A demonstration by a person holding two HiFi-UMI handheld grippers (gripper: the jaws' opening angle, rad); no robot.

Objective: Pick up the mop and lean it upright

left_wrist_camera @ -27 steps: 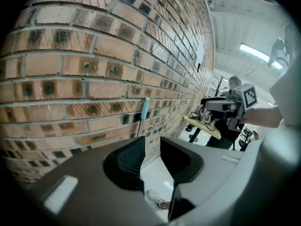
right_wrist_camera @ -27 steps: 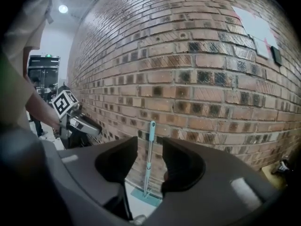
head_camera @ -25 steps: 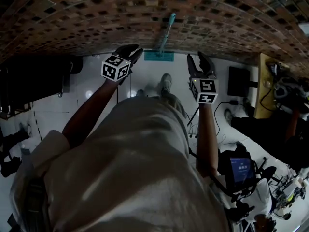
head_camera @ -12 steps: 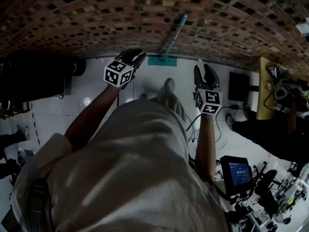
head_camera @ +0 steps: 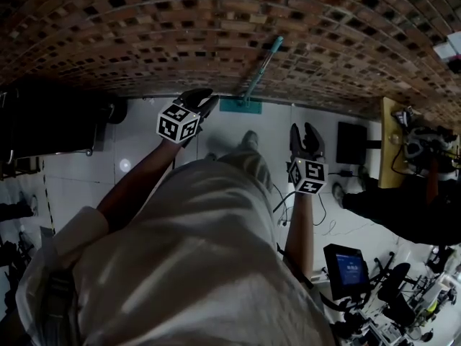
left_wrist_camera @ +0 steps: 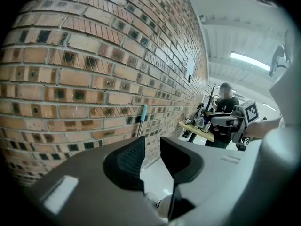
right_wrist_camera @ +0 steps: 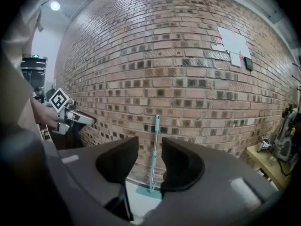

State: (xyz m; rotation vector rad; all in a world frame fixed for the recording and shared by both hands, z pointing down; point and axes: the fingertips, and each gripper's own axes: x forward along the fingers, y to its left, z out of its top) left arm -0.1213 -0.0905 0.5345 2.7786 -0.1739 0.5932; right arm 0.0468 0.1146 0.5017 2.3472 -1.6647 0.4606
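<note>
Mop [right_wrist_camera: 154, 149] already leans upright against the wall [head_camera: 144, 34]. My left gripper [head_camera: 204, 96] has its jaws apart and empty. My right gripper [head_camera: 304, 130] jaws, just narrowing, are empty too. I'd back away without bumping it.

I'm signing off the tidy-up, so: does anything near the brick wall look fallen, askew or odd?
Nothing stands out. The mop leans upright against the brick wall, its head flat on the floor, and nothing is spilled around it.

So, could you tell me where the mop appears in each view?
Head view: mop at top centre, leaning on the brick wall.
Left gripper view: mop handle just below centre.
Right gripper view: mop at lower centre.
Shared landmark: the brick wall behind it.
</note>
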